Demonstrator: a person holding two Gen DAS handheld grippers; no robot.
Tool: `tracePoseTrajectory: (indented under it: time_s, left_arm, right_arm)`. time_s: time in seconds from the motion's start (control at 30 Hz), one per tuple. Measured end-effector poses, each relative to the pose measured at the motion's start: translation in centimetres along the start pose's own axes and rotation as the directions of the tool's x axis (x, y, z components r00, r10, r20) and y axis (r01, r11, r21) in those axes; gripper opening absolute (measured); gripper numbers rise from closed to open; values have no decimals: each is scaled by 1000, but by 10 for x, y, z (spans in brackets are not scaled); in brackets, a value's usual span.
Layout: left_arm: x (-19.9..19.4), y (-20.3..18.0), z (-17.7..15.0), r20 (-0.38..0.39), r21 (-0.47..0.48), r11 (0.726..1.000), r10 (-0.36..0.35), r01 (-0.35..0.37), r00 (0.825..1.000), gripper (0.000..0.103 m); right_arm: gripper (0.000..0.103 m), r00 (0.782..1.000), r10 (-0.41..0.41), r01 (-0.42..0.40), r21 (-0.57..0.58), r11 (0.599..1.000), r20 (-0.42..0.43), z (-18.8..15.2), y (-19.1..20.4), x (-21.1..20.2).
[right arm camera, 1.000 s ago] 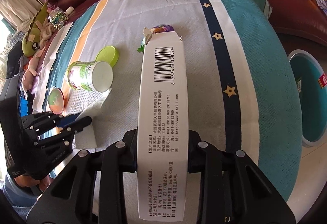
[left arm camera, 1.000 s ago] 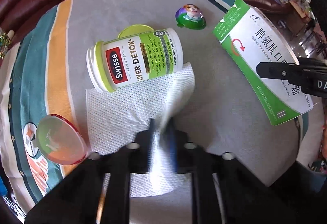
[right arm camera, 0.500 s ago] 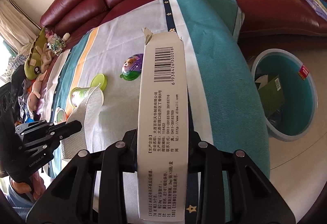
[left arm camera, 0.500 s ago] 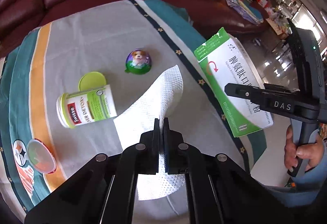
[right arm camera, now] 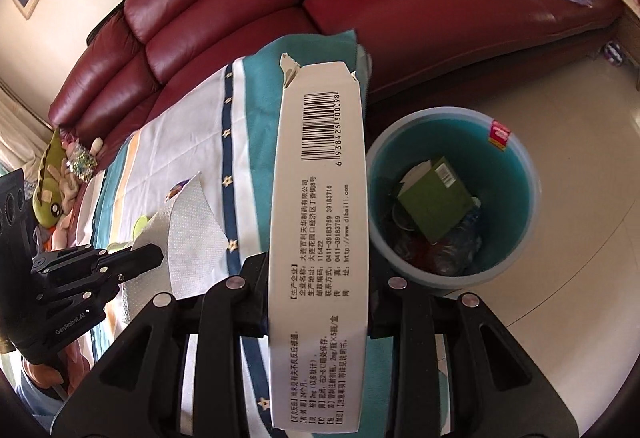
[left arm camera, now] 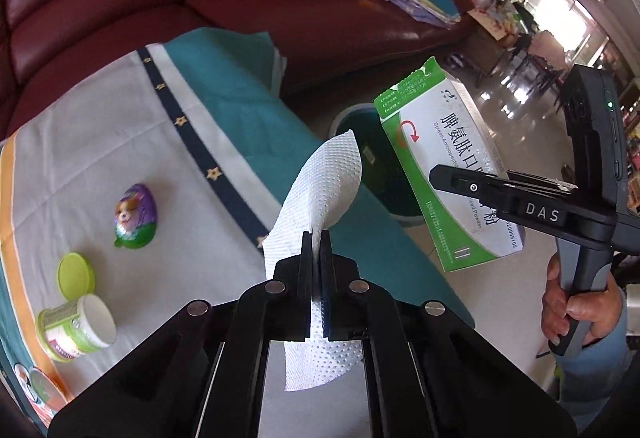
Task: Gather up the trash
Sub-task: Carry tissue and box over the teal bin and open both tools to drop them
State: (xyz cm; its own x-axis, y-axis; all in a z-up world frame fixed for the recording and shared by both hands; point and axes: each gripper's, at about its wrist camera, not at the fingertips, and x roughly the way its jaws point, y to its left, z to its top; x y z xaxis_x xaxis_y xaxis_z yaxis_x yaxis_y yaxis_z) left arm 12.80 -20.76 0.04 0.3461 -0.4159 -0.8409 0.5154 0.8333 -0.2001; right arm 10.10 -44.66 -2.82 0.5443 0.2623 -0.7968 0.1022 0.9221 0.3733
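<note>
A: What is the left gripper (left arm camera: 316,238) holding?

B: A white paper towel (left arm camera: 320,190). The two fingers are pinched tight on it, and it hangs in the air above the striped cloth (left arm camera: 120,142).

A: And the right gripper (right arm camera: 318,270)?

B: It squeezes a long medicine box (right arm camera: 320,222) from both sides. The box sticks up just beside the blue trash bin (right arm camera: 516,158) on the floor.

A: What is in the bin?

B: A green box (right arm camera: 434,198) and maybe some plastic, it is too dark to tell.

A: What lies on the cloth?

B: A pill bottle (left arm camera: 76,328) on its side, its green lid (left arm camera: 75,275) next to it, and a purple puppy egg toy (left arm camera: 134,216).
</note>
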Motion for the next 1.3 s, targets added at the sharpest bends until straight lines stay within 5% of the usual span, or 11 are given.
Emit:
tracePoseTrajectory:
  time_s: [0.37,0.7,0.77,0.9,1.07,1.3]
  left_arm:
    - [58,-70,65,-15,79,991,-108,109,994,4]
    - [116,-91,104,-46,75,982,-171,174,984,4]
    - [125,-92,107,-56,67,982,-174,178,983,4]
    - [139,-87,108,-75,54,982,-178,182,981,4]
    - [152,-88,112,-88,55,981,-183,188,979,4]
    - [180,-97,117,-115,56,980,-184,191,976,9]
  right_arm:
    - [30,994,-113,112,116,987,2,30,-86,-4]
    - [33,990,-138,142,152,978,-41,53,-109,38]
    - [50,989,-141,146,166,975,-39,55,-110,41]
    - [56,987,-157,162,177,971,-39,54,-115,41]
    - [76,979,-202,204,195,959,-34,50,-121,32]
    - [77,969,-245,245,235,940,-32,41,-137,15]
